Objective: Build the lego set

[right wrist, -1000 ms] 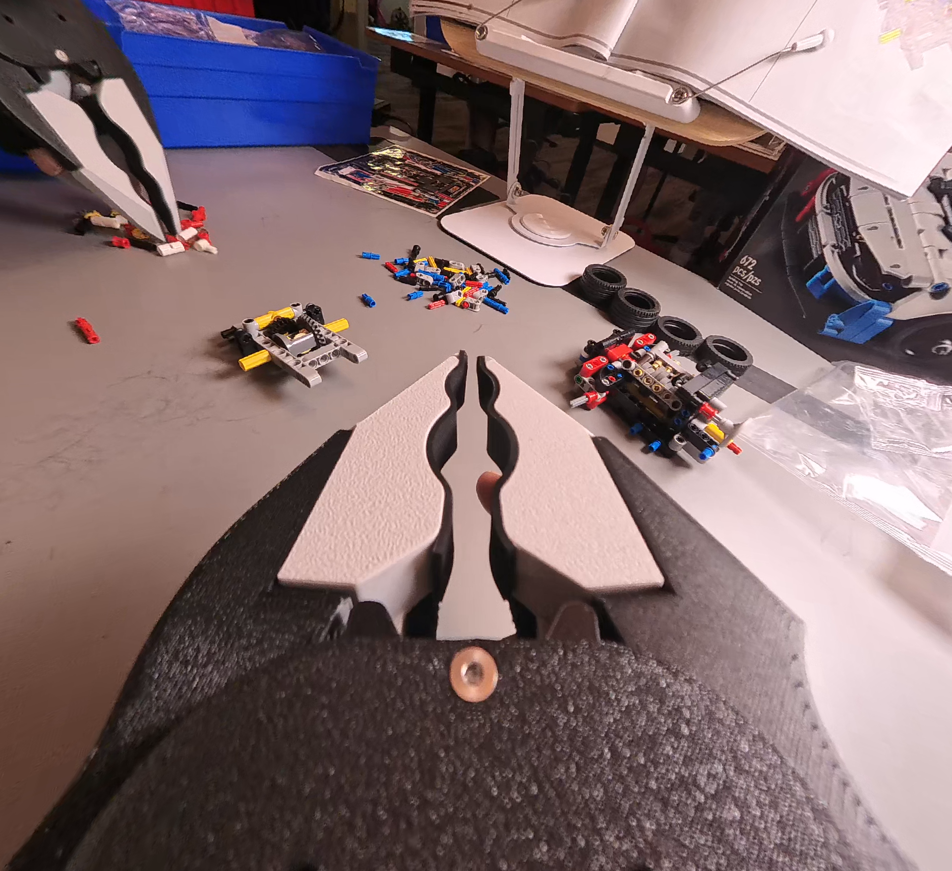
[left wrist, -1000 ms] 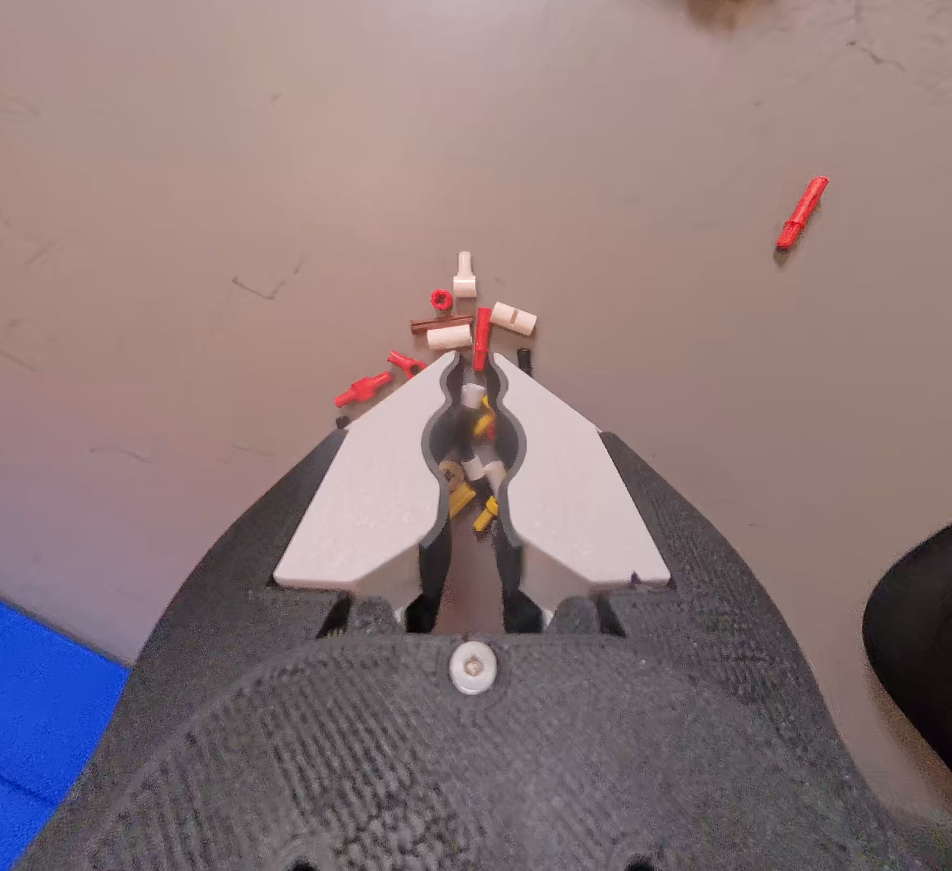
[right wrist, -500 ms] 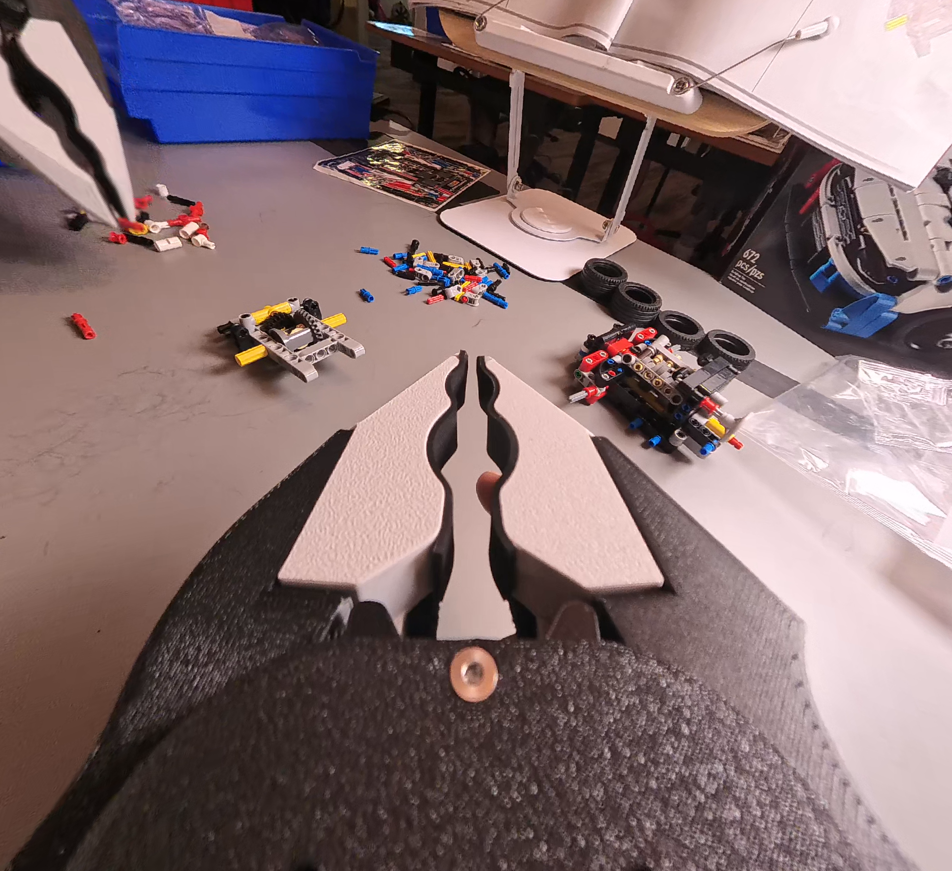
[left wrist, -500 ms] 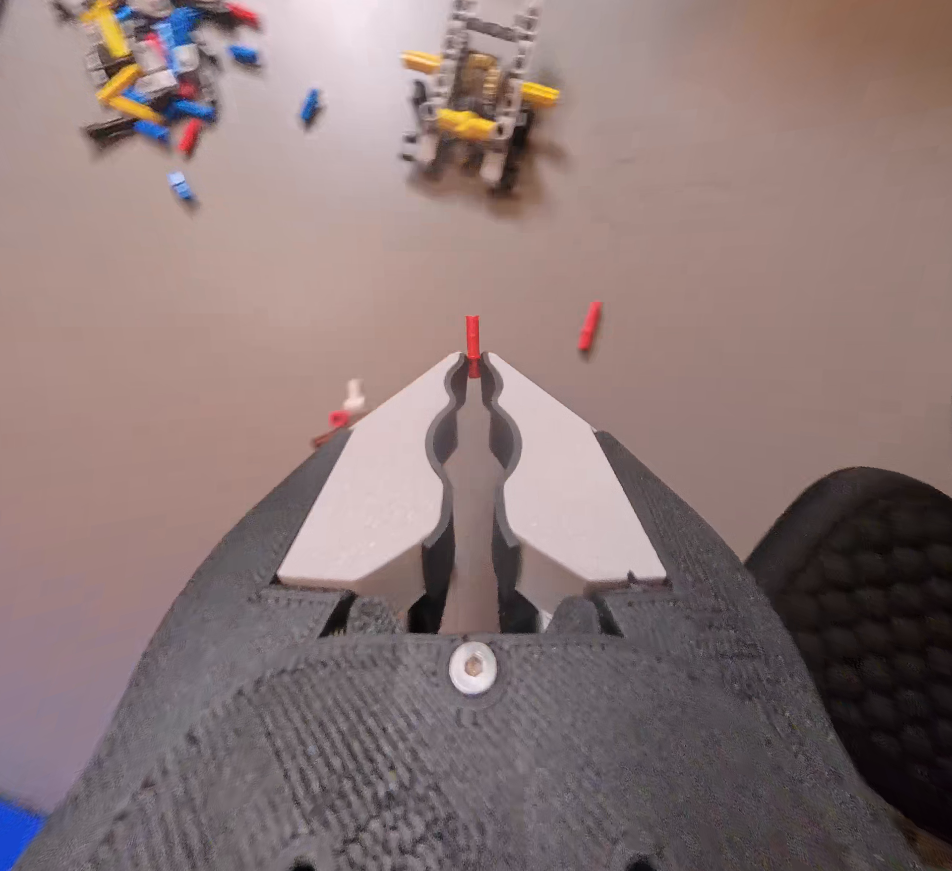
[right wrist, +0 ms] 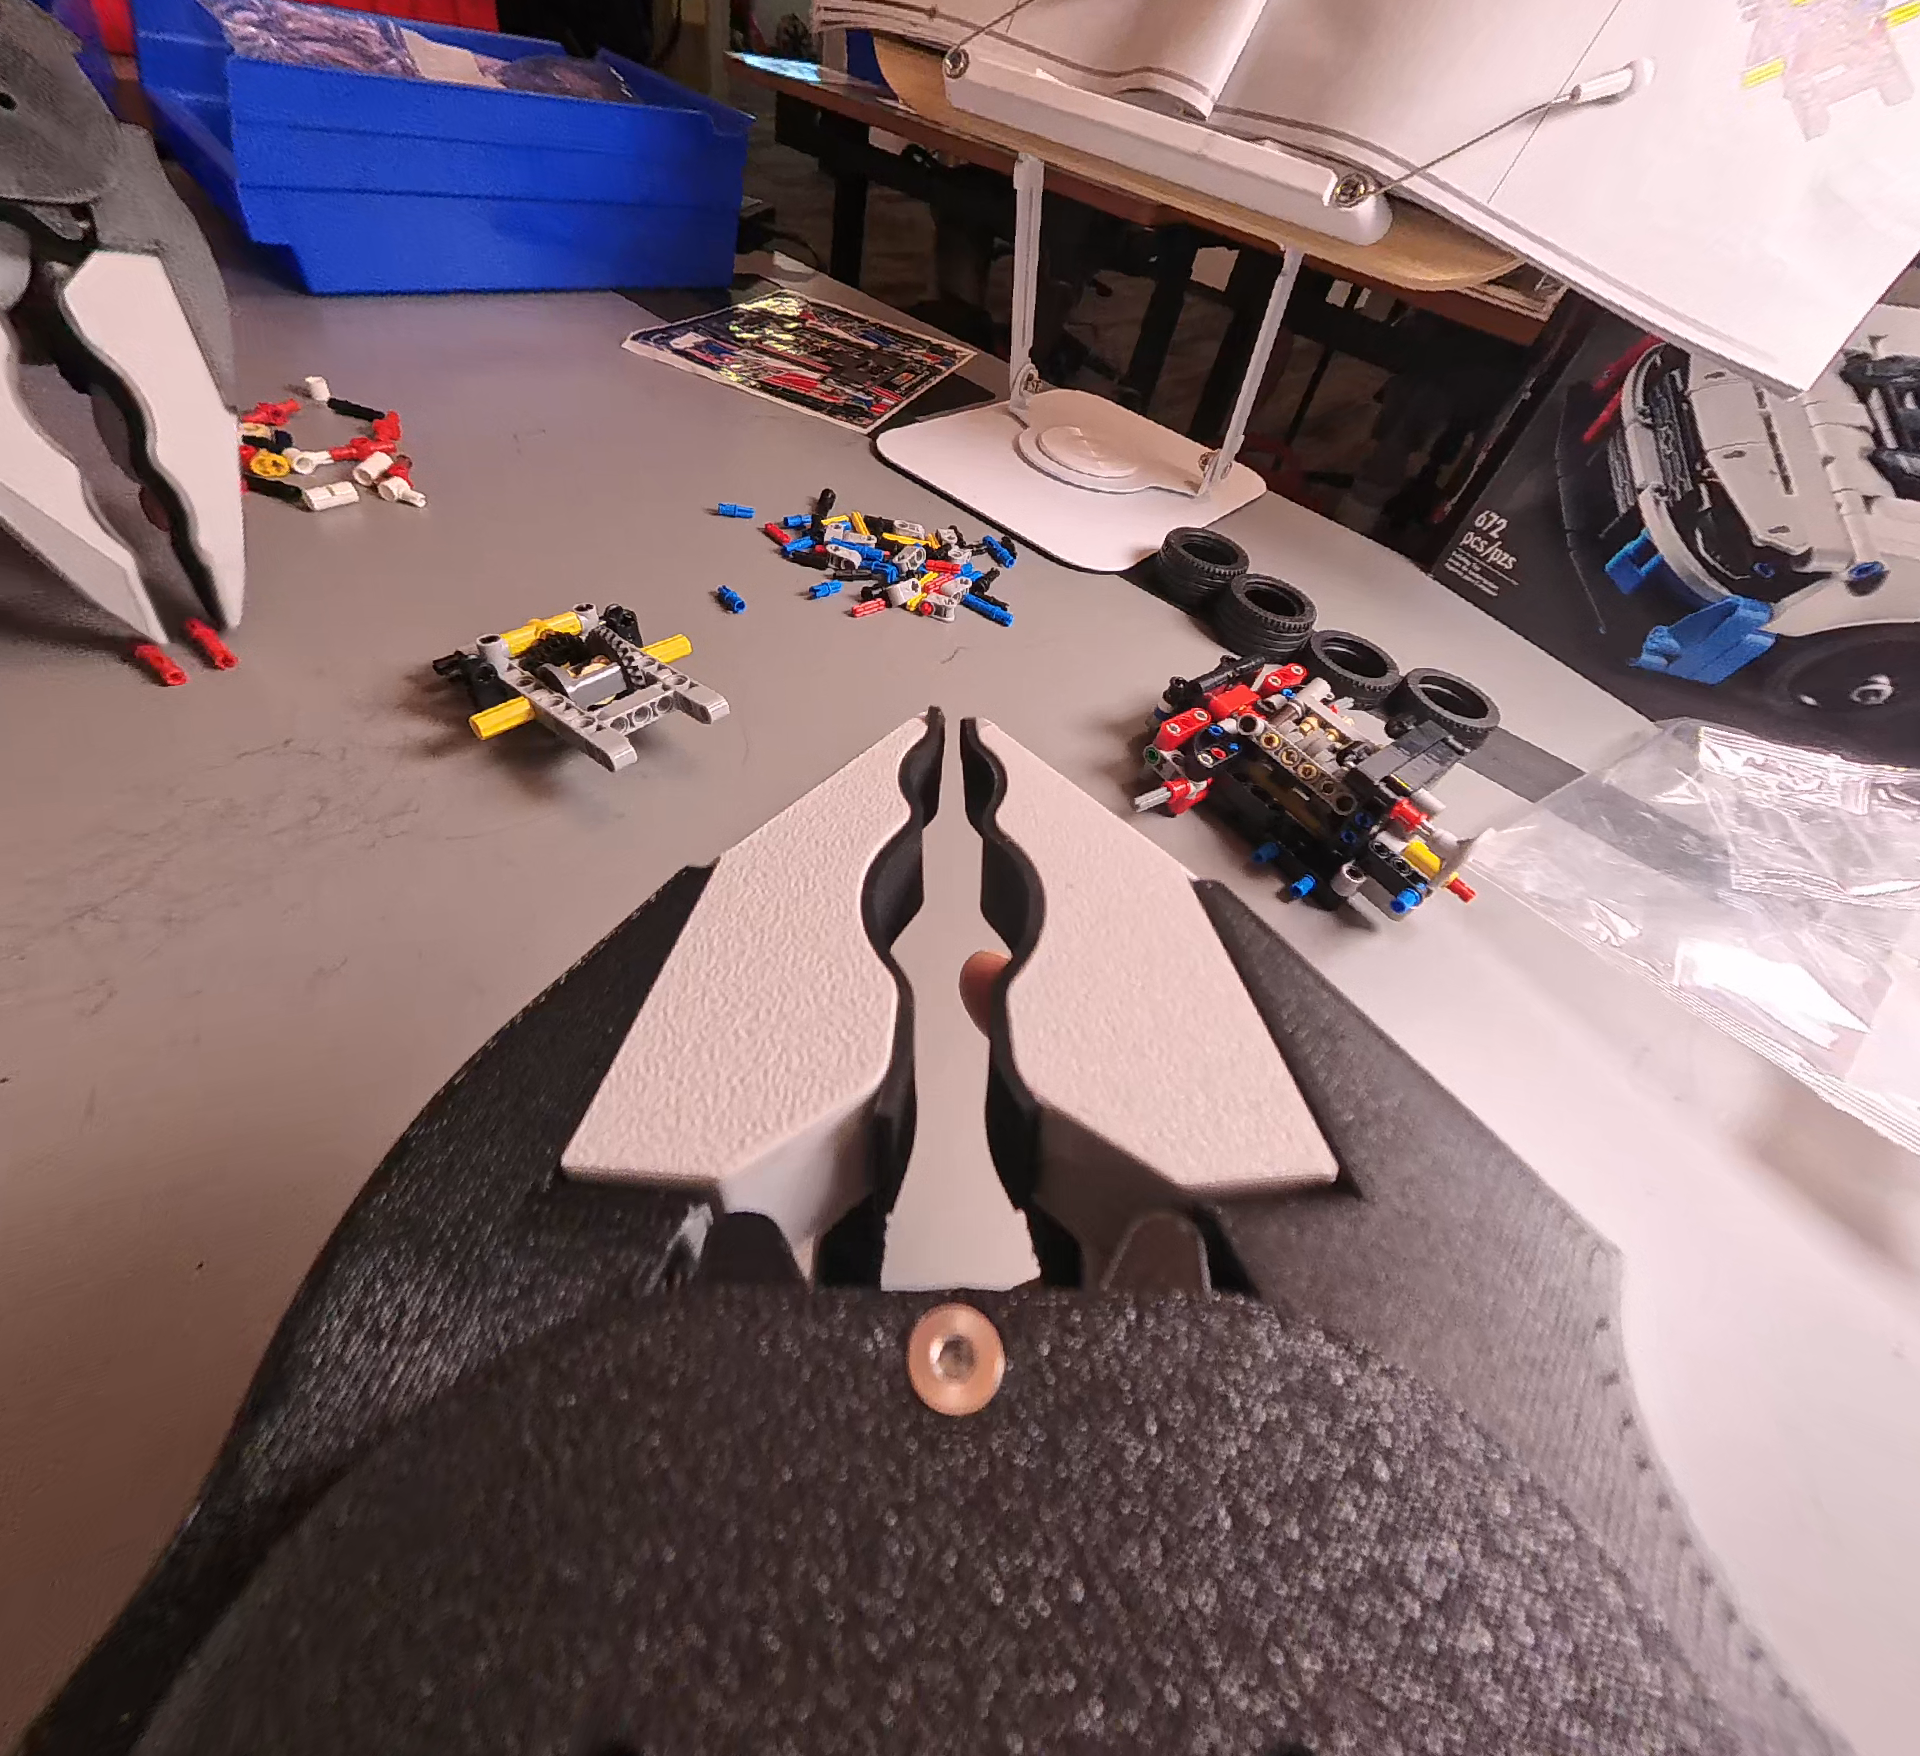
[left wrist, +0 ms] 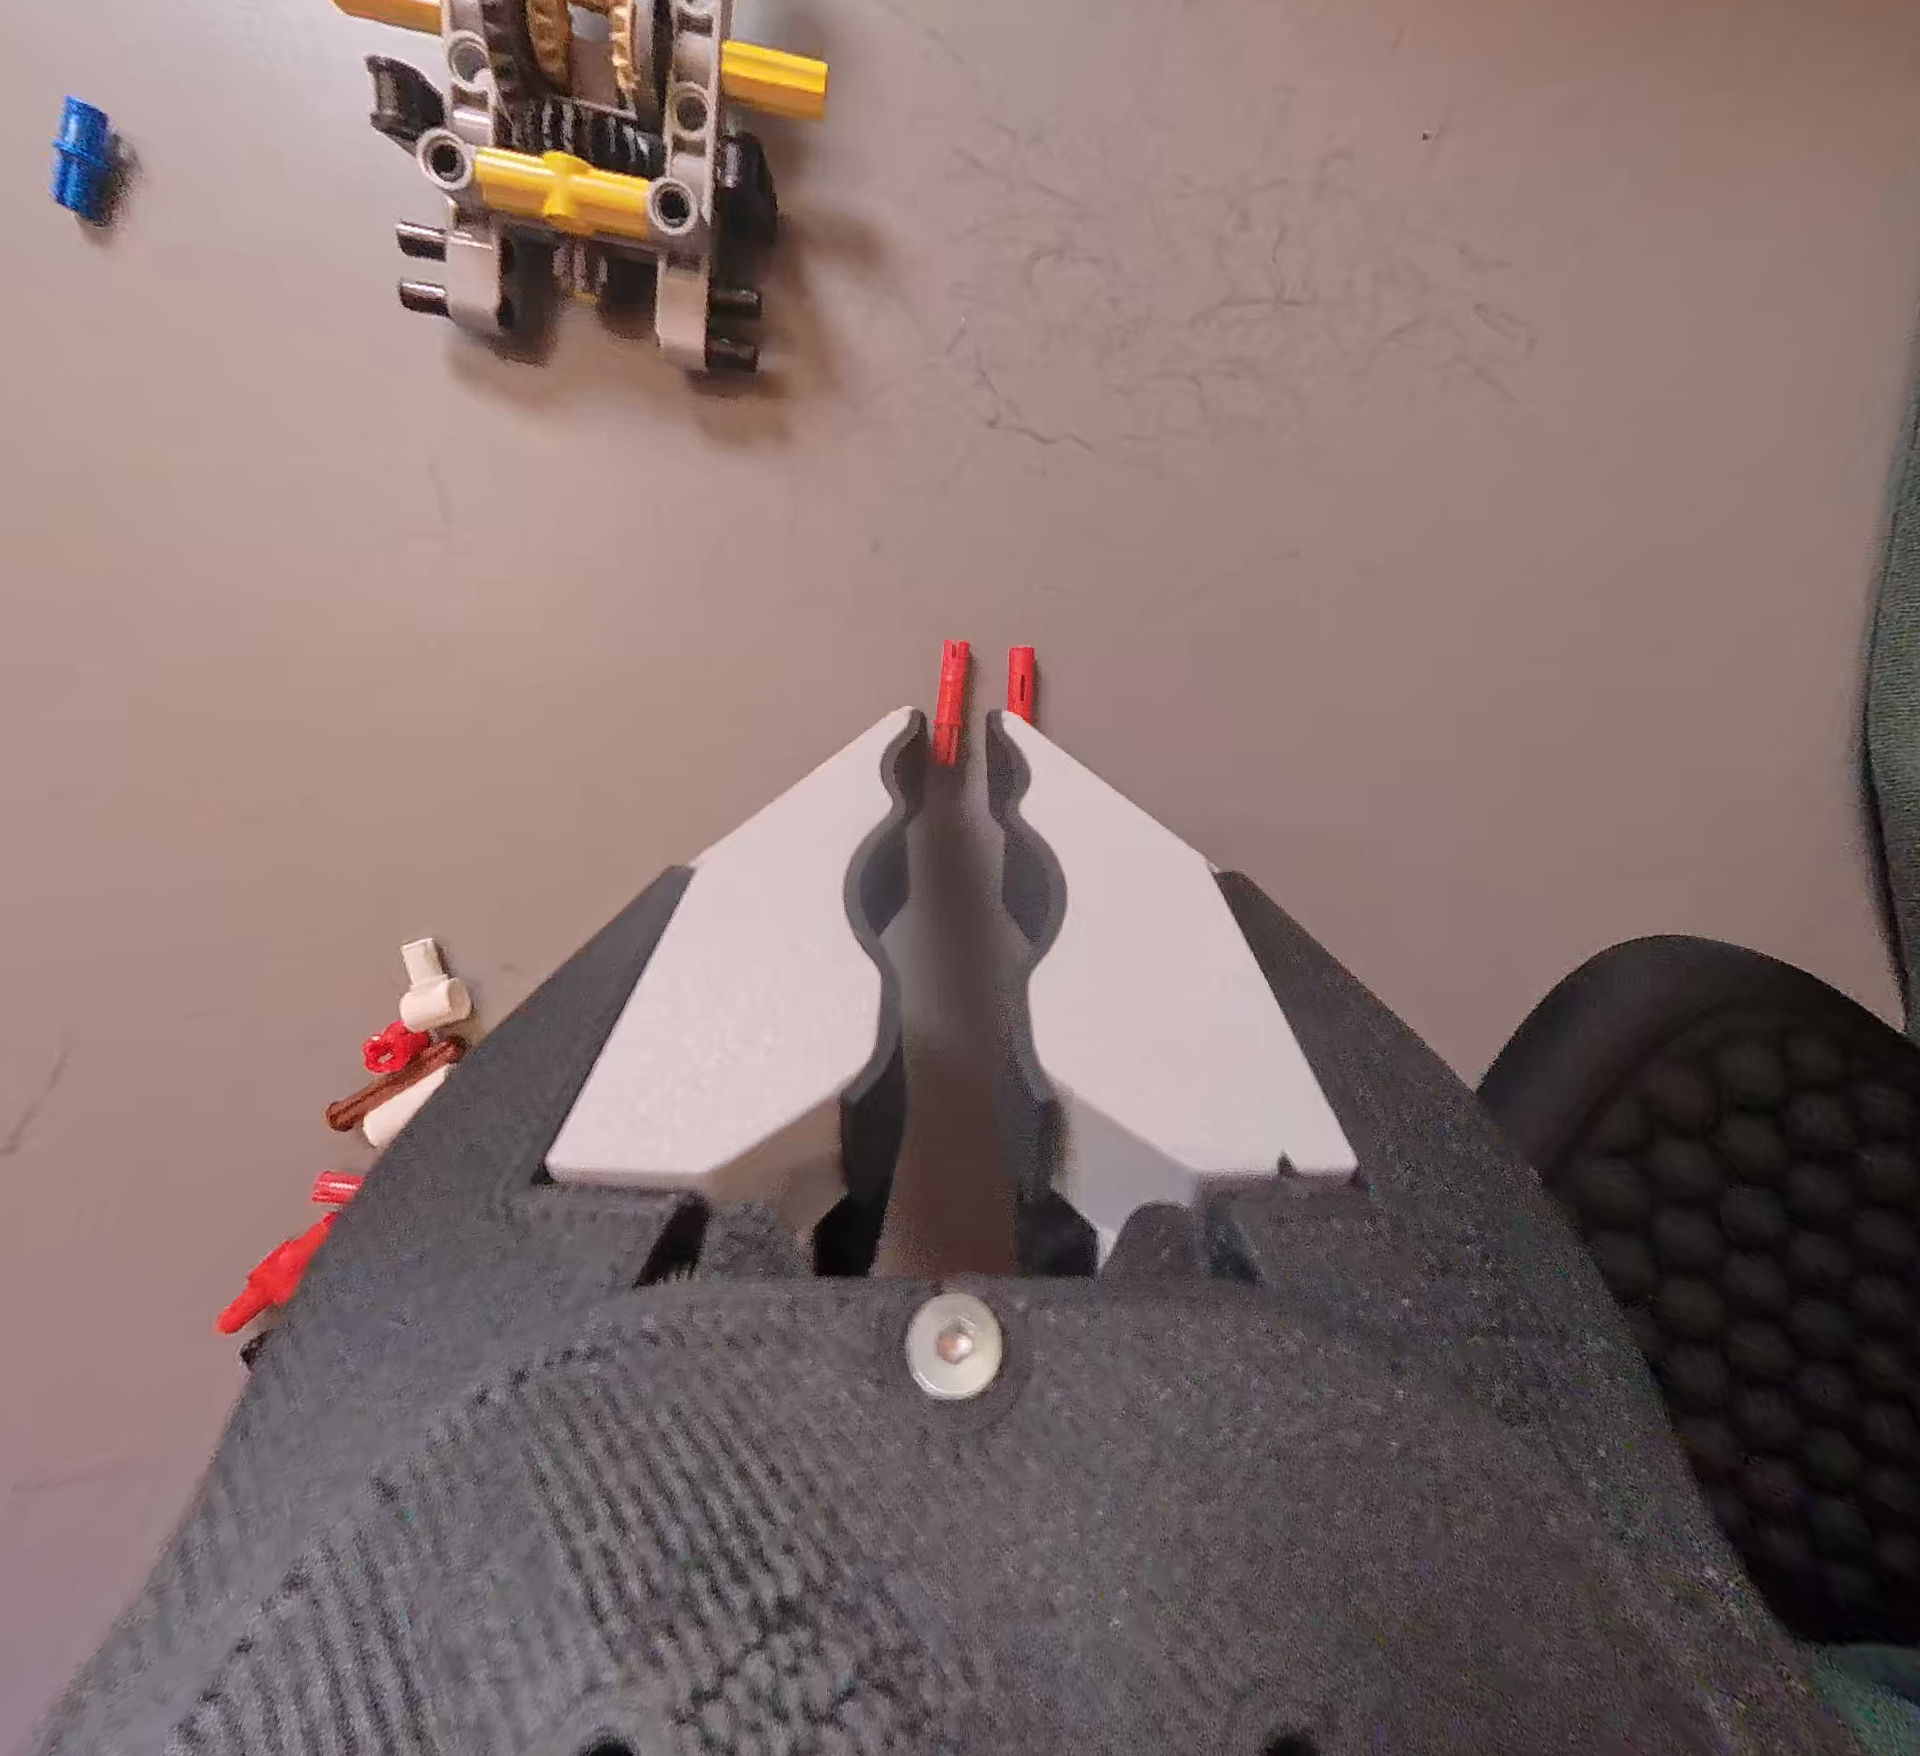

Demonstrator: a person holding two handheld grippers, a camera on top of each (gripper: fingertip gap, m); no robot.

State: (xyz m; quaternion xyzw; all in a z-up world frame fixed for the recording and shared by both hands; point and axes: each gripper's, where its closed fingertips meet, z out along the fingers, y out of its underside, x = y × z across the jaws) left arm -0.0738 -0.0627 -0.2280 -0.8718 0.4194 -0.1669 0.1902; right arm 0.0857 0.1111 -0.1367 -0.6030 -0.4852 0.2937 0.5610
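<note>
The left gripper (left wrist: 954,719) points down at the grey worktop (left wrist: 1299,418) in the middle of the left wrist view. Its fingers (left wrist: 790,937) are a little apart, with a small red peg (left wrist: 950,700) between the tips; I cannot tell if they still squeeze it. A second red peg (left wrist: 1020,683) lies just beside it on the right. A small grey frame with yellow rods (left wrist: 587,96) lies in the upper left, and a blue peg (left wrist: 78,160) sits at the far left edge.

In the right wrist view, the right gripper (right wrist: 951,719) is in the middle, fingers nearly together and holding nothing. A pile of tiny mixed pieces (right wrist: 899,568) lies above it. A bigger dark build (right wrist: 1309,787) sits at the right, next to four black tyres (right wrist: 1320,631). Blue bins (right wrist: 447,158) stand in the upper left.
</note>
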